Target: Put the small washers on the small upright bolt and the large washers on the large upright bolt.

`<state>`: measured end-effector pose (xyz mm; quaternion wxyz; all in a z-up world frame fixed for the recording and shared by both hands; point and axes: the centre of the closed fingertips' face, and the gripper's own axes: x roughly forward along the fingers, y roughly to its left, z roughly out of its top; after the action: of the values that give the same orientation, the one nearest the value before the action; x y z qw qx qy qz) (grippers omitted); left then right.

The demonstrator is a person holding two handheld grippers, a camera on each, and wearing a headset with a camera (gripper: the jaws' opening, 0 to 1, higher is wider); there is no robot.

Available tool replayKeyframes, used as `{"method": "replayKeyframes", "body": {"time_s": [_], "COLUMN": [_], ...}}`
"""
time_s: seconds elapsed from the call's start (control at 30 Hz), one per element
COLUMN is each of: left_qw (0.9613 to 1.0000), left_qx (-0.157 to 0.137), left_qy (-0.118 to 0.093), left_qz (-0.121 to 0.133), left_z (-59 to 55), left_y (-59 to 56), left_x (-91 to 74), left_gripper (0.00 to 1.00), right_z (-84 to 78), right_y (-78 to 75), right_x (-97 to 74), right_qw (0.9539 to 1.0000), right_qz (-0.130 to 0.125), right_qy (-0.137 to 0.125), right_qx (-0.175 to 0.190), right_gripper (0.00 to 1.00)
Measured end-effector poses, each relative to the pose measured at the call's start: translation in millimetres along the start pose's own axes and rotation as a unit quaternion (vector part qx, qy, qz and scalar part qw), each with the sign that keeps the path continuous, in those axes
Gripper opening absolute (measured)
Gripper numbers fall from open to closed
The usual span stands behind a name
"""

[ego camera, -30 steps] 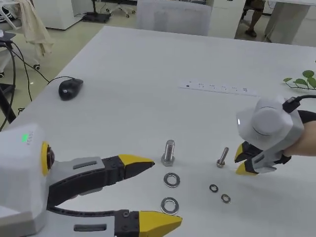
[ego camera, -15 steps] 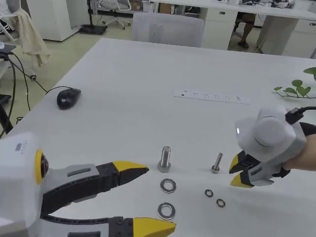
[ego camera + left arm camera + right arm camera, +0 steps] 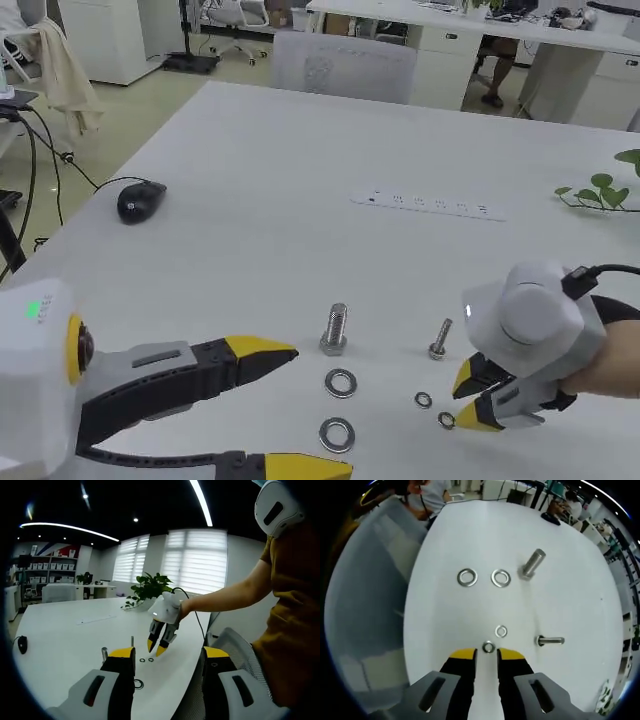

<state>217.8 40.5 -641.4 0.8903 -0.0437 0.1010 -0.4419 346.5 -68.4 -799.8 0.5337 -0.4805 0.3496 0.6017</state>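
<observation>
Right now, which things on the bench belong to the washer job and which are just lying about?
Job: large bolt, small bolt, two large washers, two small washers.
Lying about: mouse, power strip, plant sprig.

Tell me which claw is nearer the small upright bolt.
Right. The right claw hovers close beside the small upright bolt, by the small washers; the left claw is farther off, beyond the large upright bolt.

Office: desks (image 3: 430,12), swivel chairs (image 3: 225,12), computer mouse (image 3: 140,201)
</observation>
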Motion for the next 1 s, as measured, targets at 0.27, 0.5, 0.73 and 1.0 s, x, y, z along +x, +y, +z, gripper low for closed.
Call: {"method": "replayKeyframes", "body": {"time_s": [0.27, 0.5, 0.73, 1.0], "left_qw": [1.0000, 1.0000, 0.9999, 0.9999], "left_qx": [-0.003, -0.008, -0.012, -0.013], "left_qy": [-0.002, 0.000, 0.002, 0.001], "left_qz": [-0.001, 0.001, 0.002, 0.002], "left_z": [0.5, -2.2, -4.5, -4.4], "left_y": [1.5, 6.2, 11.0, 13.1], "left_x": [1.1, 3.8, 5.6, 8.3], "left_gripper": [0.52, 0.52, 0.52, 0.52], "right_z": [-5.2, -8.3, -8.2, -8.7], "right_y": [1.0, -1.1, -0.3, -2.0], "right_x": [11.0, 21.2, 25.1, 24.7], "right_qw": [0.9998, 0.9994, 0.9989, 0.9984], "right_qz": [0.011, 0.018, 0.026, 0.028], "right_qy": [0.004, 0.008, 0.002, -0.007], "right_qx": [0.013, 0.027, 0.038, 0.048], "right_gripper": [0.17, 0.20, 0.21, 0.18]}}
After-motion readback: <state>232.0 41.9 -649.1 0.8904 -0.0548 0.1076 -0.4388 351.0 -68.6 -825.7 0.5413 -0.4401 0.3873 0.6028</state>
